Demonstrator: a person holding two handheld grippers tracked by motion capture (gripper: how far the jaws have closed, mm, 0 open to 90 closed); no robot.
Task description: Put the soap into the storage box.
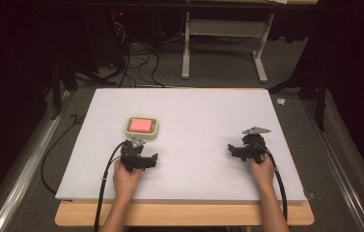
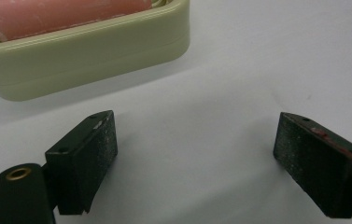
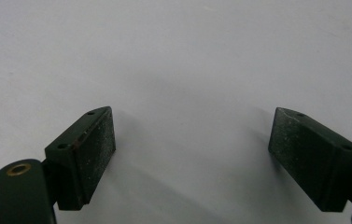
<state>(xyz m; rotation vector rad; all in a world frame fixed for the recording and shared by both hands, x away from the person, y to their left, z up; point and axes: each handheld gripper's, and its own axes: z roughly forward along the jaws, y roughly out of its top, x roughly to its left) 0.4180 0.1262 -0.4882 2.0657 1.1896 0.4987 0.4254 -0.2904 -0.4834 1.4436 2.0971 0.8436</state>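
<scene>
**Both tools spread, dish just ahead of the left one**

The tabletop (image 1: 208, 111) is a white matte sheet over a wooden board whose bare edge shows along the near side. In the high view it lies as a broad rectangle, with a dark floor, cables and a metal frame beyond its far edge.

The dish (image 1: 142, 127) sits left of centre, about midway between the near and far edges. It is a cream, smooth, glossy rounded rectangle with a stepped rim. A pink block fills its inside. Its long axis runs roughly parallel to the near edge. The left gripper view shows its side wall (image 2: 85, 51) and the block's slightly rough top, which the high view gives as flat colour.

The left tool (image 1: 138, 145) is held just on the near side of the dish, pointing at it, jaws released and wide apart over bare sheet; its pads (image 2: 100, 154) are black and grainy.

The right tool (image 1: 247, 141) rests toward the right edge, well apart from the dish, jaws likewise released, with nothing between them.
</scene>
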